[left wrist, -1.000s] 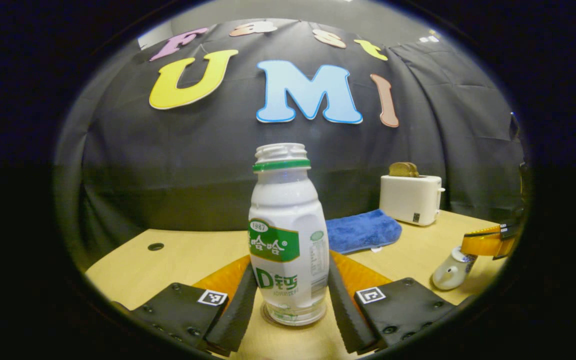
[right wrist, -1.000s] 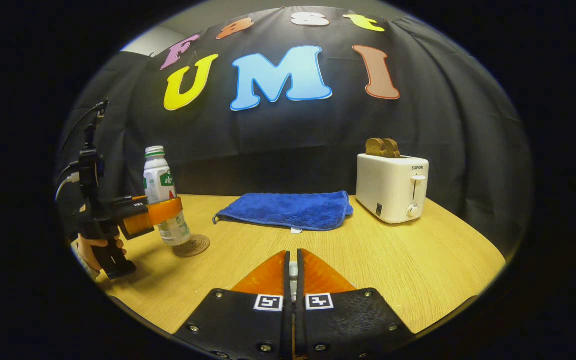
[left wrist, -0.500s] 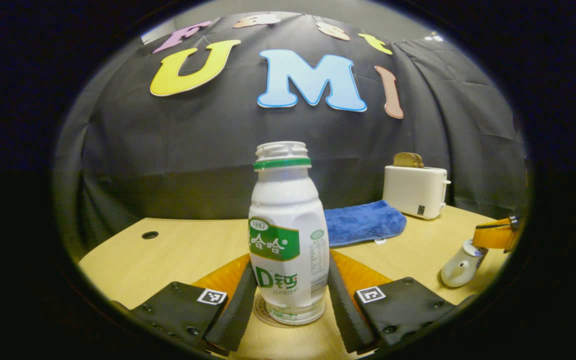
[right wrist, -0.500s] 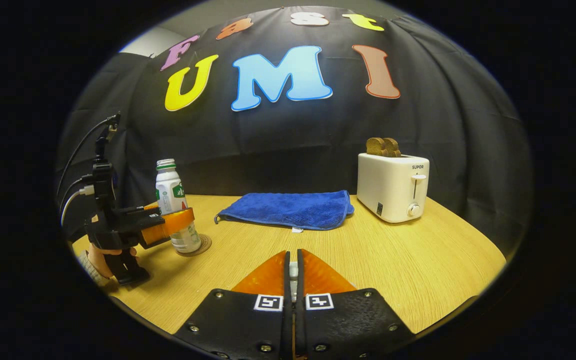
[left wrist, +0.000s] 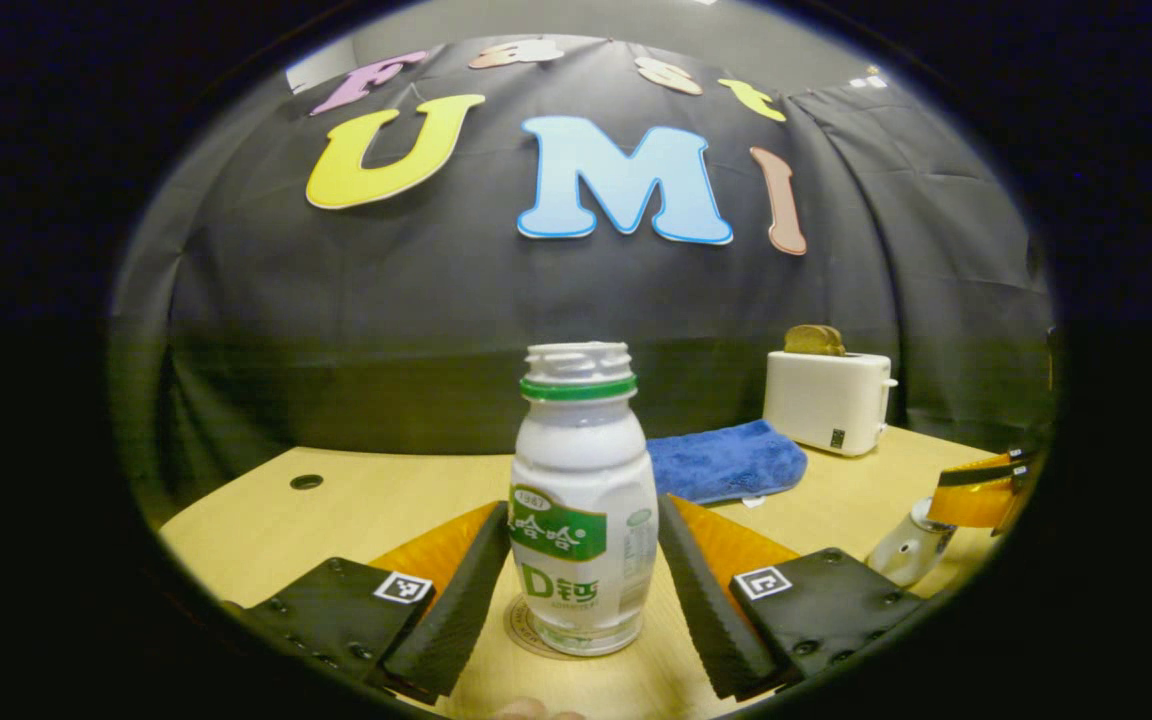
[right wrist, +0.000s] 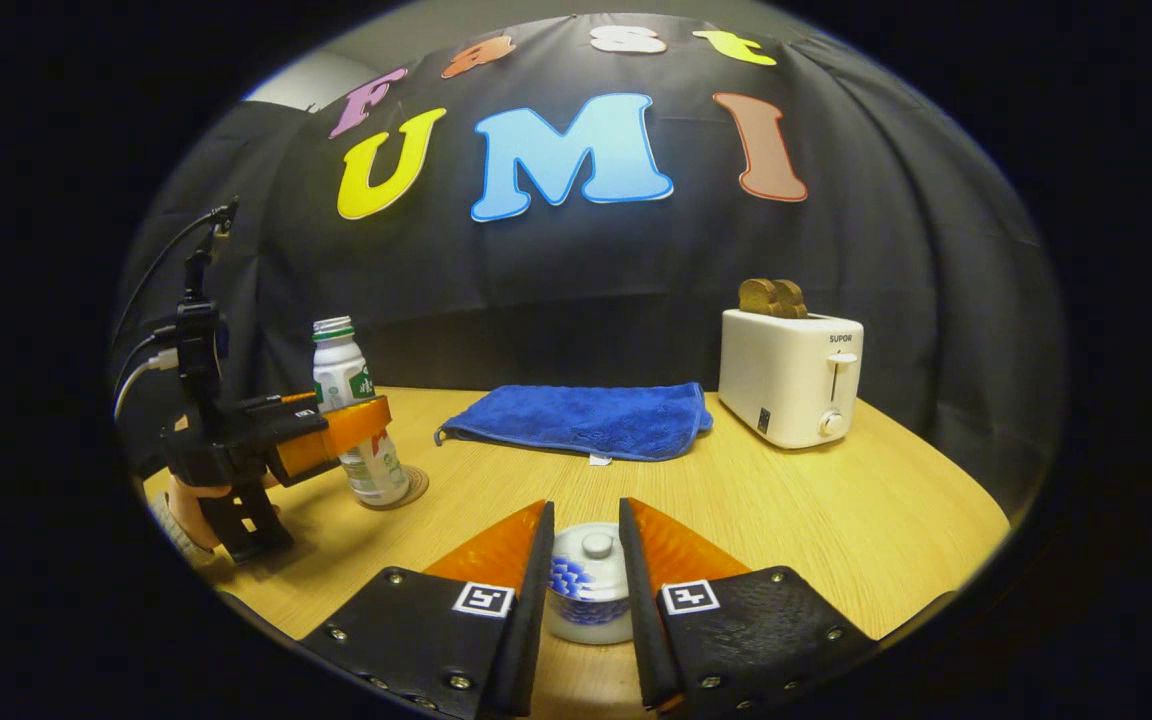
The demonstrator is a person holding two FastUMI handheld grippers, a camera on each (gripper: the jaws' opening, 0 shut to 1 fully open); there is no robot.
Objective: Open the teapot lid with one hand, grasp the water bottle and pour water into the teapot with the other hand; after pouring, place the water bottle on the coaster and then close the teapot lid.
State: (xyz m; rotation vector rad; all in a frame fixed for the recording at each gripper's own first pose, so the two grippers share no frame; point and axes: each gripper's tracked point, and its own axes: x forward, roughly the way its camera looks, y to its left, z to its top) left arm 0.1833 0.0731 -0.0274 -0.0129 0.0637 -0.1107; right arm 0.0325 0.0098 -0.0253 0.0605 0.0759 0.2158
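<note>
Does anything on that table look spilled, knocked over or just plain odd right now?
Nothing stands out. The water bottle stands upright on the coaster, with no cap on. The teapot sits upright with its lid on, and the blue cloth lies flat. No spill shows on the table.

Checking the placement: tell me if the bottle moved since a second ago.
Yes. In the right gripper view the bottle shifted toward the towel and now stands upright on the coaster, left gripper open around it.

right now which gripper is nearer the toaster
Right. The right gripper sits mid-table over the teapot; the left gripper is at the bottle, farther from the toaster.
</note>
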